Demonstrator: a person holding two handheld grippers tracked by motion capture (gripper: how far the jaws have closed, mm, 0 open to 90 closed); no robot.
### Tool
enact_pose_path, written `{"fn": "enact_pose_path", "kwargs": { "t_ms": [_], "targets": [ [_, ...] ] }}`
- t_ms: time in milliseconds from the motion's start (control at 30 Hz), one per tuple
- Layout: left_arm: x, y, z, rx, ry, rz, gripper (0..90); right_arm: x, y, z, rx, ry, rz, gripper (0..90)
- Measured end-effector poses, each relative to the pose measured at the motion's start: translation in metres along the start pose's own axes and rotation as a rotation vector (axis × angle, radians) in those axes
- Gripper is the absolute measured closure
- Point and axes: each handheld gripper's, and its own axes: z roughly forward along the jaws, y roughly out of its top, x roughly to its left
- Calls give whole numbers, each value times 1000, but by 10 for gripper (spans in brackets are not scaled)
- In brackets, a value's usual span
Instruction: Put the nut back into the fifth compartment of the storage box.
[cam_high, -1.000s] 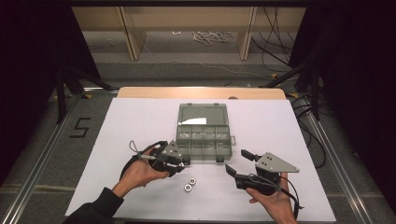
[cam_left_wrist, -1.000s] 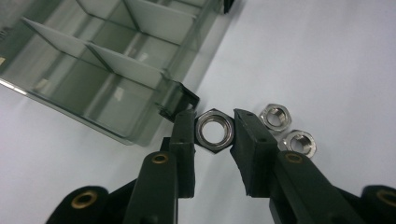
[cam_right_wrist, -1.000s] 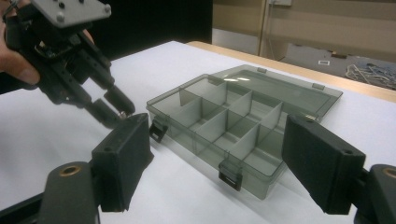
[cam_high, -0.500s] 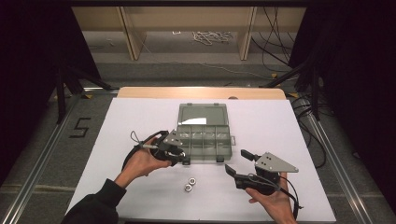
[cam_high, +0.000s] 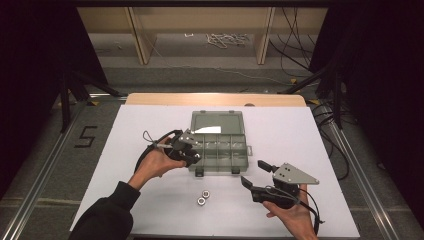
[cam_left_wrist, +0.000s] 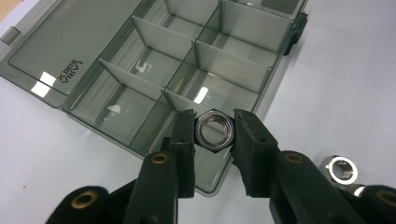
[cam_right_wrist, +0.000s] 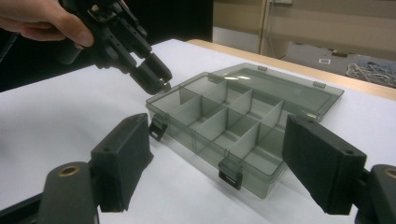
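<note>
A shiny hex nut sits pinched between the pads of my left gripper, held flat with its hole facing the camera. In the high view the left gripper hangs over the near-left corner of the open grey compartment box. The right gripper view shows that left gripper just above the box's corner wall. My right gripper rests low at the front right, open, with nothing between its jaws, and it points at the box.
Two loose hex nuts lie on the white table in front of the box; one nut lies to the right of the left gripper. The box's clear lid lies open flat behind it. Dividers split the box into several compartments.
The left hand has carried the nut away from the loose nuts, up and toward the box, and now hangs over its near-left corner. The right gripper has stayed in place.
</note>
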Motion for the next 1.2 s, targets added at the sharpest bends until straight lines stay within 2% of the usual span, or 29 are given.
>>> {"fn": "enact_pose_path", "kwargs": {
  "t_ms": [100, 133, 367, 400, 467, 500, 600, 733, 800, 900, 933, 1033, 1067, 1133, 1200],
  "targets": [
    [3, 0, 5, 8, 0, -12, 699, 0, 0, 1, -17, 10, 2, 243],
    [6, 0, 7, 22, 5, -21, 699, 0, 0, 1, -16, 9, 1, 242],
    [13, -1, 15, 38, 9, -40, 699, 0, 0, 1, -1, 2, -1, 242],
    [14, -2, 17, 37, 3, -45, 699, -1, 0, 1, -17, -4, -25, 242],
    [14, -2, 19, 40, 0, -55, 699, -1, 0, 2, -28, -2, -24, 243],
    [15, -2, 20, 39, -1, -46, 699, -1, -1, 2, -27, 0, -24, 242],
    [14, -2, 25, 57, -6, -59, 699, -1, 0, 2, -19, 1, -27, 243],
    [16, -2, 27, 72, -7, -58, 699, -1, 0, 3, -28, 0, -27, 243],
    [15, -3, 29, 66, -7, -63, 698, 1, 0, 2, -2, 10, -3, 242],
    [14, -2, 31, 80, -7, -60, 698, -1, 0, 2, -15, -5, -31, 242],
    [14, -2, 31, 82, -2, -59, 698, 0, 0, 1, -2, 1, -14, 241],
    [15, -2, 31, 73, -4, -60, 660, 1, 0, 1, -2, 9, -7, 241],
    [15, -2, 29, 66, -1, -65, 652, -1, 0, 2, -16, -1, -31, 241],
    [16, -1, 26, 60, 4, -65, 646, -1, 0, 2, -15, -3, -31, 241],
    [17, -1, 23, 34, 13, -64, 619, -1, 0, 1, -15, -5, -32, 241]
  ]
}}
